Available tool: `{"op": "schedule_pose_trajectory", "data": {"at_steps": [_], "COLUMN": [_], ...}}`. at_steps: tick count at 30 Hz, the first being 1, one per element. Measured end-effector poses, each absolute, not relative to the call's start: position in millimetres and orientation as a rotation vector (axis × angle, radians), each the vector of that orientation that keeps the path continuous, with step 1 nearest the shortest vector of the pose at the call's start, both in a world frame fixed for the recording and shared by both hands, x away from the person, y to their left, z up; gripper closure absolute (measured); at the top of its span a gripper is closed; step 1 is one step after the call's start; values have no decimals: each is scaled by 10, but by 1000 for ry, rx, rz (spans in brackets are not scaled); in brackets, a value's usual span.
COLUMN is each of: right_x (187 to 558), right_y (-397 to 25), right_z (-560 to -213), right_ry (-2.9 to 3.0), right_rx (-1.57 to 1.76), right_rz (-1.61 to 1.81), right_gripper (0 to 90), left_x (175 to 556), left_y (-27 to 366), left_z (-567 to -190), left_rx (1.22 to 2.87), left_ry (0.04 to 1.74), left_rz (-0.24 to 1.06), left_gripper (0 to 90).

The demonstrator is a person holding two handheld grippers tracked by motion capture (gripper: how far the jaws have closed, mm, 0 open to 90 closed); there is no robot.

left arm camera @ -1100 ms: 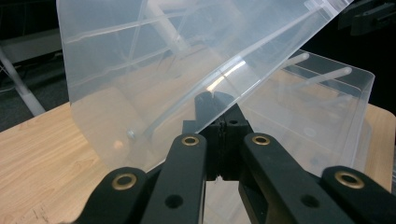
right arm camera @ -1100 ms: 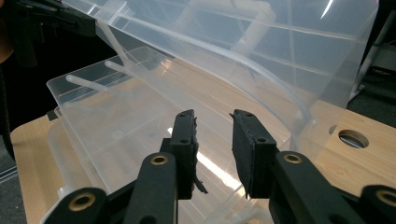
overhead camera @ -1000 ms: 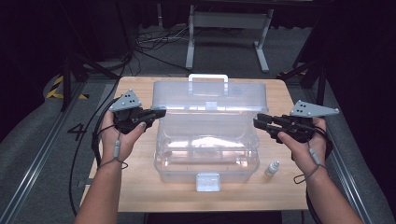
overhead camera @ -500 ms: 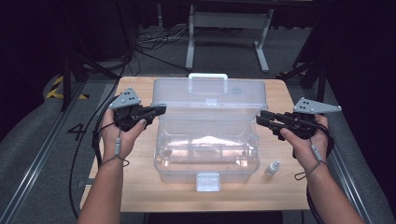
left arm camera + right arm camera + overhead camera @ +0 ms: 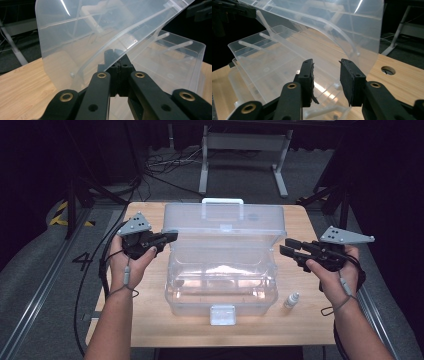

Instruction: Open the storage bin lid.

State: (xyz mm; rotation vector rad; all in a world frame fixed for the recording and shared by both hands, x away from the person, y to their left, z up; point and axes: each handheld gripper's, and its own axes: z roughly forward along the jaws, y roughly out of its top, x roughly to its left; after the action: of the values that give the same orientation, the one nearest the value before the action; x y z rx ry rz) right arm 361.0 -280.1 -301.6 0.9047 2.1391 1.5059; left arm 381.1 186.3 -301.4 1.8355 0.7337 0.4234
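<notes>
Because the left gripper [image 5: 117,53] was clenched on the lid [image 5: 223,223] edge, it propped that lid upright over the clear box [image 5: 221,282] mid-table; the right gripper [image 5: 288,246], jaws parted and empty, hovered beside it, free to reach the small bottle [image 5: 291,300].

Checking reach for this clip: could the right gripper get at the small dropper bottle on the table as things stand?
Probably yes. The right gripper is open and holds nothing, and the small bottle stands upright on bare table just beside the clear box, on the person's right side. Nothing lies between them.
</notes>
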Motion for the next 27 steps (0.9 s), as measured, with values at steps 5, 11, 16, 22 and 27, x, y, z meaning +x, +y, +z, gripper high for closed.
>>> {"op": "schedule_pose_trajectory", "data": {"at_steps": [5,11,16,22,27], "right_x": [3579,3573,3644,3724,3789], "right_y": [-2830,-2848,-2831,-2785,-2730], "right_z": [-2977,-2957,-2956,-2942,-2935], "right_ry": [2129,2099,2095,2079,2063], "right_rx": [913,926,932,923,921], "right_rz": [1507,1486,1491,1477,1447], "right_gripper": [602,552,480,457,450], "left_x": [3832,3845,3848,3849,3848], "left_y": [1873,1866,1863,1862,1860], "left_z": [-3019,-3015,-3013,-3012,-3009], "left_rx": [1823,1819,1819,1818,1815], "left_ry": [732,733,733,732,730], "left_rz": [414,415,413,412,407], "left_gripper": [895,895,894,894,892]}}
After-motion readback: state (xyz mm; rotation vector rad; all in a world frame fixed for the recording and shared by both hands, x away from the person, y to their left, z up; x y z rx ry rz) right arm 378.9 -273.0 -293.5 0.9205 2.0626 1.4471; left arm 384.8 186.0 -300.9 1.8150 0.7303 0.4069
